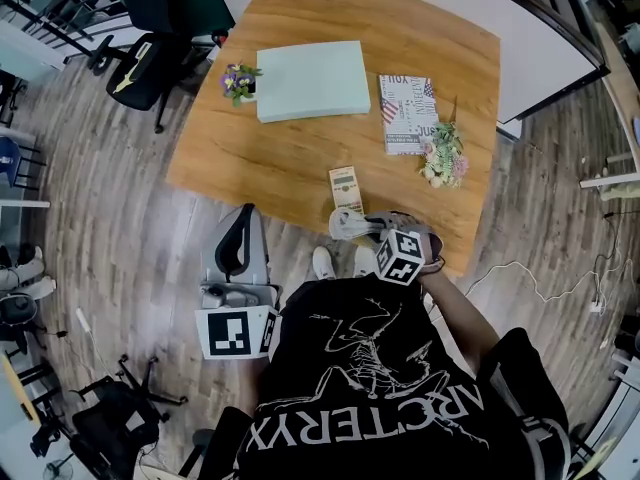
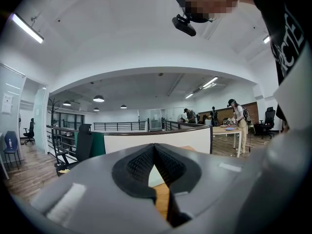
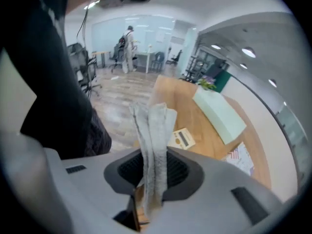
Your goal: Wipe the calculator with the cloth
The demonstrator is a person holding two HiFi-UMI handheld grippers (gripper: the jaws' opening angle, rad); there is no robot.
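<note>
The beige calculator [image 1: 346, 188] lies near the front edge of the wooden table [image 1: 300, 158]; it also shows in the right gripper view [image 3: 181, 138]. A grey cloth [image 1: 346, 226] hangs bunched just in front of it, over the table edge. My right gripper [image 1: 368, 228] is shut on that cloth [image 3: 154, 130], which stands up folded between the jaws. My left gripper [image 1: 244, 228] is off the table to the left, above the floor, with its jaws shut [image 2: 154, 152] and nothing in them.
On the table are a mint-green box [image 1: 312, 80], a printed booklet [image 1: 407, 113] and two small flower pots [image 1: 240, 81] [image 1: 443, 155]. An office chair [image 1: 150, 68] stands at the table's left corner. A white cable [image 1: 520, 273] lies on the floor at right.
</note>
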